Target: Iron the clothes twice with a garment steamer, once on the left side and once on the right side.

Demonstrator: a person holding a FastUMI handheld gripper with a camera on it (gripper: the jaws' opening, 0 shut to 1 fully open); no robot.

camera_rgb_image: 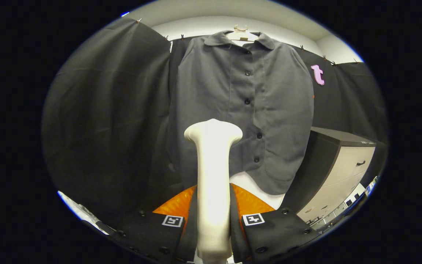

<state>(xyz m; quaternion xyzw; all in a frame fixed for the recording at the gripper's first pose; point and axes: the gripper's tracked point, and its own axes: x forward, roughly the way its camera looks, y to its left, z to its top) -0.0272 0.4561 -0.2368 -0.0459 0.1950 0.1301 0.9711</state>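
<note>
Gripper (pixel 213 220): 2 fingers closed narrow against the handle of the garment steamer (pixel 213 176), 1 finger on each side, both pressing on it. Steamer upright between the fingers, cream-white; its flared head rises beyond the fingertips and overlaps the lower front of the shirt in view. Whether head touches cloth: cannot tell.

Shirt (pixel 244 110): grey, buttoned, collar up top, hung on a pale hanger (pixel 241 35) straight ahead of the fingers, front facing the camera. Row of dark buttons just beside the steamer head.

Cabinet (pixel 339 172) with drawers stands beside the shirt's hem, dark top, light fronts. Black cloth wall (pixel 104 121) behind all.
</note>
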